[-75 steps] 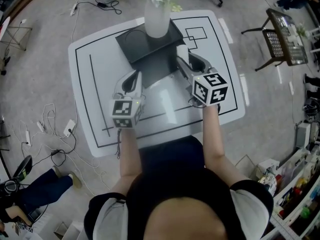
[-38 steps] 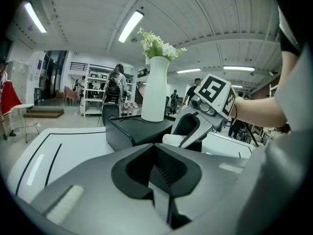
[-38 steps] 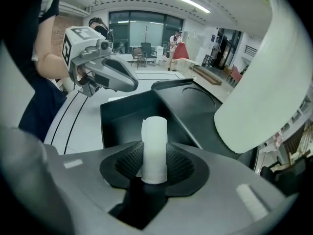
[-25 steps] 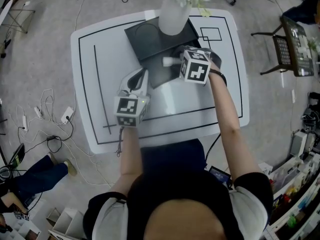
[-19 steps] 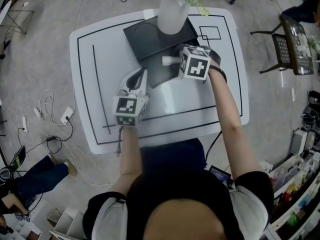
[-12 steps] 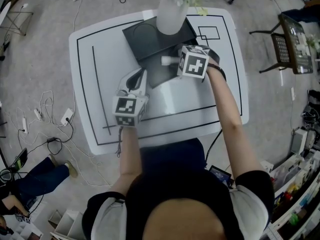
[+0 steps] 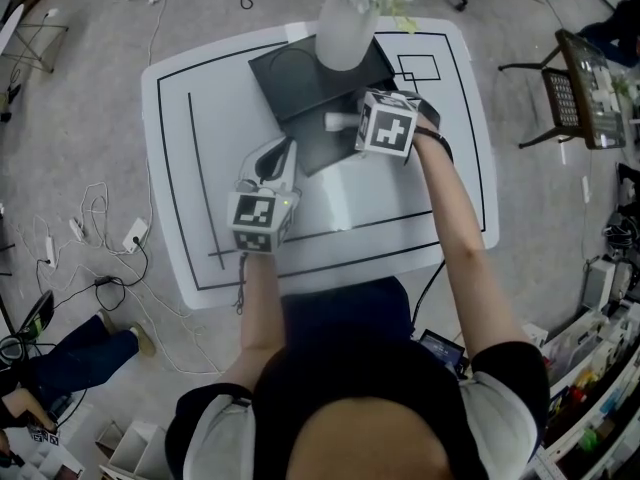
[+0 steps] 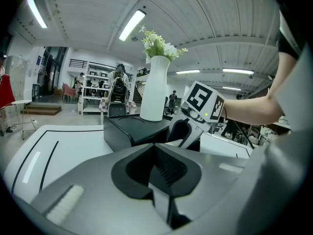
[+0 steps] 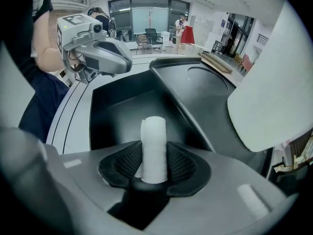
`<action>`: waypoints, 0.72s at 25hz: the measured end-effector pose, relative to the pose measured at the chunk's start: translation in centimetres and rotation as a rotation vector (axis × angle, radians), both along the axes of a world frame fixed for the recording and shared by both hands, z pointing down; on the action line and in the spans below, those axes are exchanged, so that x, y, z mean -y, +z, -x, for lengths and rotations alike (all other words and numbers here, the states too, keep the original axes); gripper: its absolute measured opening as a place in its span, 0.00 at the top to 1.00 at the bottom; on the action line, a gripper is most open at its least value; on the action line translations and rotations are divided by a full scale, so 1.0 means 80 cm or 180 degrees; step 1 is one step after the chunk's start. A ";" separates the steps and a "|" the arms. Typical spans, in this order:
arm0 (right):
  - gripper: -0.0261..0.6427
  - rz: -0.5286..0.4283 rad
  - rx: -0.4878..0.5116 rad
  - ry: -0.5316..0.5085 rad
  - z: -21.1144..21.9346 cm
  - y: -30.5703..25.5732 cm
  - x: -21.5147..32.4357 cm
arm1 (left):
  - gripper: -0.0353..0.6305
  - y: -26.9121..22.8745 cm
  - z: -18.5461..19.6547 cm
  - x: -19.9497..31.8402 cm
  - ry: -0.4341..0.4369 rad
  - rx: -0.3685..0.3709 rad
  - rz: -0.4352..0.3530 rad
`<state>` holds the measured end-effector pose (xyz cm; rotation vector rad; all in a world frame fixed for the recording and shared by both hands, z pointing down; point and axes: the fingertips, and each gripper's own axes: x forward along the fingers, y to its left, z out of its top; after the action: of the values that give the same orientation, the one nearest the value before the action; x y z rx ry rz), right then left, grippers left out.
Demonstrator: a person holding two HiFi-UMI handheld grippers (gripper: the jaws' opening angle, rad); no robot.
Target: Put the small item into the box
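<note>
Right claw (image 9: 154,174), jaws just opening, around white cylinder (image 9: 153,143) above box (image 9: 117,109)

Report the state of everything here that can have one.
Right gripper: closed on white cylinder, jaws just easing open.
Left gripper: shut, empty.
Box: open, nothing inside.
Vase: upright, holding flowers.

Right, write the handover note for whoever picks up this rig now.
Right hand-held gripper: over the open black box, white cylinder between its jaws, which have just been opening; pads appear to touch it.
Left hand-held gripper: shut, empty, near the box.
Done: cylinder brought over the box.
Left to do: finish the release so it drops inside, then pull clear.
</note>
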<state>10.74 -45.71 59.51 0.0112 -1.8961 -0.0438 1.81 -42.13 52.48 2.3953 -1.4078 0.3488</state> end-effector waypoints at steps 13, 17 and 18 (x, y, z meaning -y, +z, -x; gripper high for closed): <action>0.63 0.0067 0.0072 0.0212 -0.004 0.004 -0.001 | 0.93 -0.012 -0.002 -0.007 0.0028 0.0018 -0.0032; 0.61 0.0081 0.0153 0.0290 -0.001 0.000 -0.002 | 0.93 -0.012 -0.001 -0.009 0.0027 0.0041 -0.0047; 0.61 0.0073 0.0156 0.0297 -0.001 -0.001 -0.002 | 0.93 -0.012 -0.001 -0.010 0.0027 0.0041 -0.0043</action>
<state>10.79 -45.56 59.43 0.0860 -1.9427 0.0421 1.89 -41.33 51.52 2.4146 -1.4105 0.3585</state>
